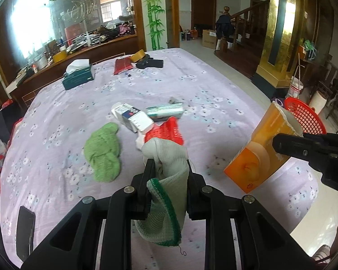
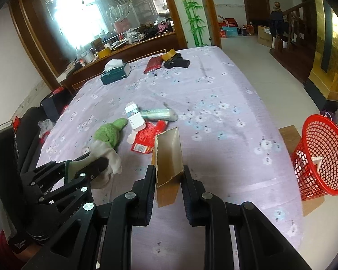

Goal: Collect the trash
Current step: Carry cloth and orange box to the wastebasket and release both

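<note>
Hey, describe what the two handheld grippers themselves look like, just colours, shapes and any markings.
Both the left gripper and the right gripper are matte black, with flat slab-like fingers on angular linkage arms with triangular cut-outs. Round silver pivot bolts dot the joints. In the right wrist view, small white lettering, too small to read, marks the left gripper's body.

Orange carton (image 1: 262, 148) (torn open), white glove (image 1: 169, 168) held.

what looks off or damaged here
The orange carton in the right gripper has a ragged, torn-open top. The red basket beside the table sits tilted.
</note>
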### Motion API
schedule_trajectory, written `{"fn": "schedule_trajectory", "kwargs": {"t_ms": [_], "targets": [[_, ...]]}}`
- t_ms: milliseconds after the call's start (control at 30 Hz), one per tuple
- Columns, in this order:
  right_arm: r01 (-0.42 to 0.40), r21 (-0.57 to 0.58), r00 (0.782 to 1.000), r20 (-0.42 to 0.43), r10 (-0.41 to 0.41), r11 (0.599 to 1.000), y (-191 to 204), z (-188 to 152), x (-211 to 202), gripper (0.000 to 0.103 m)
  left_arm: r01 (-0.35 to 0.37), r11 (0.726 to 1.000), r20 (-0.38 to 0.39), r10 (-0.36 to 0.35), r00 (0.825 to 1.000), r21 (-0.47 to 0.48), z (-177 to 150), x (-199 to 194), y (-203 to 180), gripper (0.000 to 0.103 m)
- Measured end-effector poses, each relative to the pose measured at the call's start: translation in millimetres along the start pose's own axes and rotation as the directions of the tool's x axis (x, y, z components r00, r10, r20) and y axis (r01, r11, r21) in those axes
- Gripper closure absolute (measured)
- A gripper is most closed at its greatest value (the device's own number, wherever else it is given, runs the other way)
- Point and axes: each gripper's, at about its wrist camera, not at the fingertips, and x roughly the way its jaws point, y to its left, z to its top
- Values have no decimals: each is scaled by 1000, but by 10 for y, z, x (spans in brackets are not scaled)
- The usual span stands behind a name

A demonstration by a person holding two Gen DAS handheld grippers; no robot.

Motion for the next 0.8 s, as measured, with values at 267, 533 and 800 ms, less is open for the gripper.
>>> {"fn": "schedule_trajectory", "kwargs": {"t_ms": [267,533,800], "targets": [[17,52,1000,24,-19,999,-349,26,-169,79,44,999,6,-44,999,27,132,41,-299,81],[54,136,996,70,-64,989,-803,56,-442,79,183,982,11,-184,983,53,358,43,-623,81],[109,230,982,126,-141,967,-1343,96,-806,79,274,957,5,-275,961,92,681,103,-1129,81]]}}
